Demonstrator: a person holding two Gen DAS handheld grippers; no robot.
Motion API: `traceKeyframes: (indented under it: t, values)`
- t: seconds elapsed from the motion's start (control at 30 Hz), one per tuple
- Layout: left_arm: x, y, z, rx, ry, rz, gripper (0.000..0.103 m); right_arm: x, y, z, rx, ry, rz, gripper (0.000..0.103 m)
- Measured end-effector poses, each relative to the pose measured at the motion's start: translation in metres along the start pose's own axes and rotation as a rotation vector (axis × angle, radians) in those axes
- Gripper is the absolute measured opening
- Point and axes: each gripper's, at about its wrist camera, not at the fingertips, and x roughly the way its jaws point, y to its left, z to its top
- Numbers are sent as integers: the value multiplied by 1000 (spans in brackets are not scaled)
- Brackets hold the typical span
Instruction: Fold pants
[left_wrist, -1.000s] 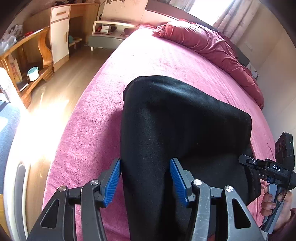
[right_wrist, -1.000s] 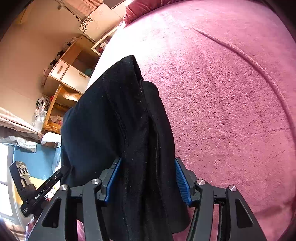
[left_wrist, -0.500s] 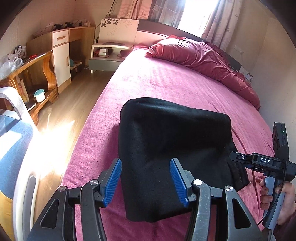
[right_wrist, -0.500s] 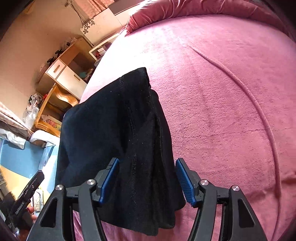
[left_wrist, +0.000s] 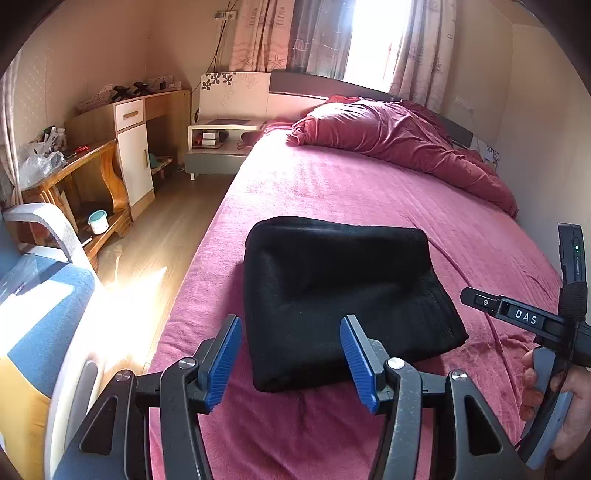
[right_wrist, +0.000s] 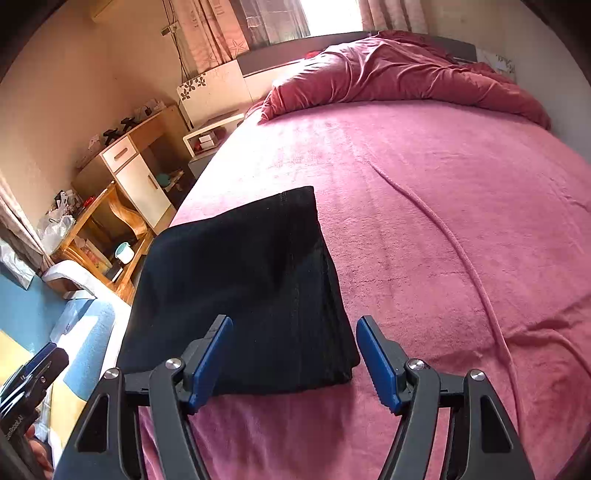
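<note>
The black pants (left_wrist: 340, 295) lie folded into a compact, roughly rectangular bundle on the pink bed (left_wrist: 369, 192), near its left edge. In the left wrist view the bundle fills the middle of the frame, its rounded fold toward 12 o'clock and its layered open edges toward 3 o'clock. In the right wrist view the pants (right_wrist: 240, 288) sit at about 10 o'clock from the centre, with the stacked seam edges running along their right side.

The left tool (left_wrist: 291, 360) hangs at 6 o'clock with its blue pads spread wide and nothing between them; the near edge of the bundle shows in the gap but neither pad touches the cloth. The right tool (right_wrist: 293, 362) is likewise spread open and empty, its pads either side of the bundle's near right corner, apart from the fabric. From the left wrist camera the right tool's body, marked DAS, appears at 3 to 4 o'clock, gripped by the person's right hand (left_wrist: 561, 402).

A crumpled dark red duvet (left_wrist: 399, 147) is heaped at the head of the bed toward 1 o'clock. A long raised crease (right_wrist: 461, 258) runs across the bedcover at 3 o'clock in the right wrist view. Beyond the bed's left edge stand a wooden desk (left_wrist: 122, 122) at 10 o'clock and a white nightstand (left_wrist: 218, 144) at 11 o'clock.
</note>
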Motion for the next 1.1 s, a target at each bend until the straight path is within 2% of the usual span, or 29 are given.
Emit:
traceKeyframes:
  t: [0.23, 0.47, 0.77, 1.1]
  values:
    - [-28, -6, -24, -8, -30, 32, 57, -32, 20, -37, -29, -53, -57, 72]
    - [-43, -9, -48, -21, -43, 79, 57, -49, 46, -67, -111, -83, -122, 73]
    - [-53, -5, -64, -36, -41, 90, 57, -58, 59, -84, -144, -105, -149, 73]
    - [-58, -6, -65, -30, -45, 120, 59, -64, 61, -90, -150, -113, -160, 74]
